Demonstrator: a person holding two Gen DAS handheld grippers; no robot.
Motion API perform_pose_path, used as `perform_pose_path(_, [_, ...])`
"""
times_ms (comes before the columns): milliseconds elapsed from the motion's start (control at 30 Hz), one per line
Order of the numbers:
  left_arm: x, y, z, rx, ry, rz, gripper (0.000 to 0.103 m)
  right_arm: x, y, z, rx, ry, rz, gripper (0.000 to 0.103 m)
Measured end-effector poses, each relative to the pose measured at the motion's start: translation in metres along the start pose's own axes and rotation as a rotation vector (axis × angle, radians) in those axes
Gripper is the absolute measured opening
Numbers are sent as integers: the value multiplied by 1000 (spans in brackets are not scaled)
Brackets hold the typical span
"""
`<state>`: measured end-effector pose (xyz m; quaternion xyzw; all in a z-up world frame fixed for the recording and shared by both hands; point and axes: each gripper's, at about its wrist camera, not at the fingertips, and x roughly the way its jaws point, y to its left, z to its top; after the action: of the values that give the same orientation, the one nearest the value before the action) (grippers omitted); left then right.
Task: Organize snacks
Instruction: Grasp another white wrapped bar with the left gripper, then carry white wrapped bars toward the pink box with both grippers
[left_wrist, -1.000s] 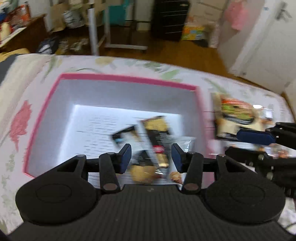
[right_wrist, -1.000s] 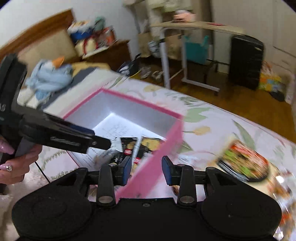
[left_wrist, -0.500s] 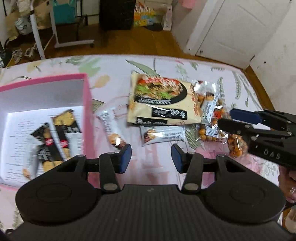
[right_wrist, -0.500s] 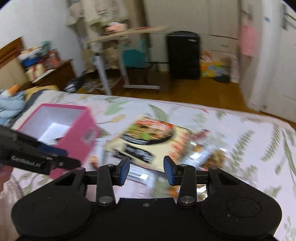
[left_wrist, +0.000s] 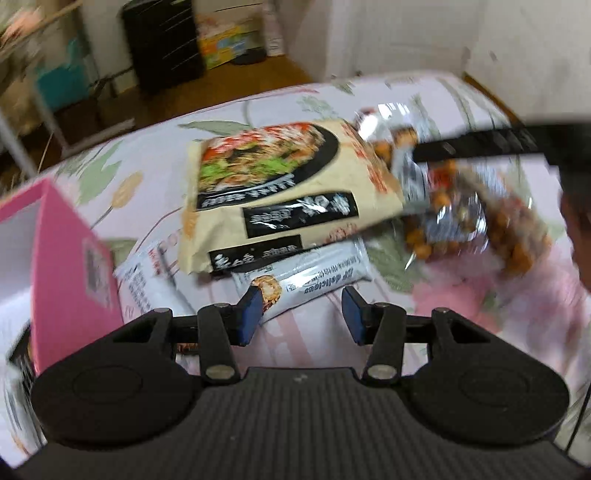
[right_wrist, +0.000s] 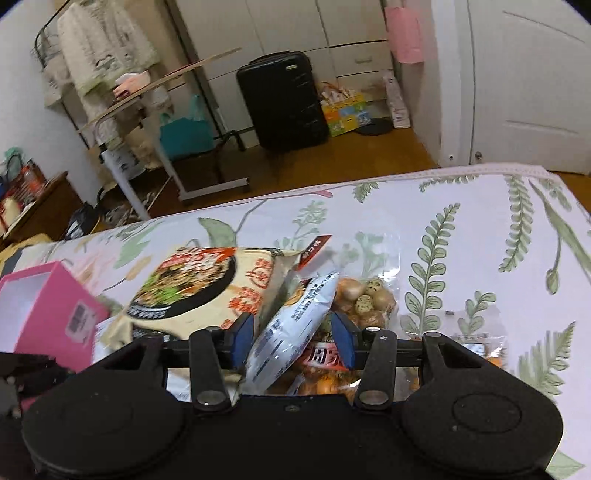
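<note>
A pile of snacks lies on the flowered bedsheet (right_wrist: 461, 236). In the left wrist view my left gripper (left_wrist: 301, 319) hangs open just over a silver snack bar packet (left_wrist: 314, 277), nothing between its pads. A big noodle bag (left_wrist: 273, 195) overlaps that packet. The pink box (left_wrist: 70, 266) stands at the left. In the right wrist view my right gripper (right_wrist: 292, 339) is low over the pile with its jaws opening. A white-and-blue packet (right_wrist: 295, 321) lies between them, not pressed. A clear bag of speckled eggs (right_wrist: 365, 299) lies just beyond.
Clear bags of orange nuts (left_wrist: 461, 221) lie right of the noodle bag, under the other gripper's black arm (left_wrist: 480, 144). Another white packet (left_wrist: 147, 277) lies beside the pink box. Past the bed edge are a black suitcase (right_wrist: 280, 99), a rolling desk (right_wrist: 155, 110) and a white door (right_wrist: 535, 81).
Both grippers swung right from the pink box to the snack pile and came down closer to it. The right jaws stand wider than before; the left jaws look unchanged.
</note>
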<state>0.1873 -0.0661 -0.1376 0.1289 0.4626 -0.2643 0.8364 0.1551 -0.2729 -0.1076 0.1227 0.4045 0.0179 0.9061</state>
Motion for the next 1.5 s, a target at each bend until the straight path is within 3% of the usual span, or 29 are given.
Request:
perform_pose_path(300, [22, -27, 2, 288, -12, 108, 49, 16, 5, -11, -61, -21, -4, 50])
perform_pose_path(333, [24, -29, 2, 307, -9, 107, 50, 15, 6, -13, -79, -15, 3, 44])
perform_pose_path(533, [33, -42, -2, 429, 3, 136, 57, 6, 10, -24, -71, 8, 32, 41])
perform_pose_path(633, [35, -42, 0, 439, 9, 129, 58, -1, 4, -27, -14, 26, 55, 40])
perform_pose_path(767, [32, -37, 3, 393, 38, 134, 37, -11, -4, -33, 36, 46, 83, 40])
perform_pose_path(933, [20, -34, -2, 324, 66, 105, 33, -26, 0, -42, 36, 66, 110, 40])
perform_pose_path(1167, [-5, -23, -11, 131, 129, 17, 31, -44, 4, -56, 57, 123, 160, 40])
perform_pose_path(1333, [-19, -9, -23, -11, 199, -100, 31, -58, 3, -65, 81, 154, 216, 40])
perform_pose_path(1500, [-43, 2, -42, -109, 209, -150, 31, -70, 13, -76, 58, 213, 259, 40])
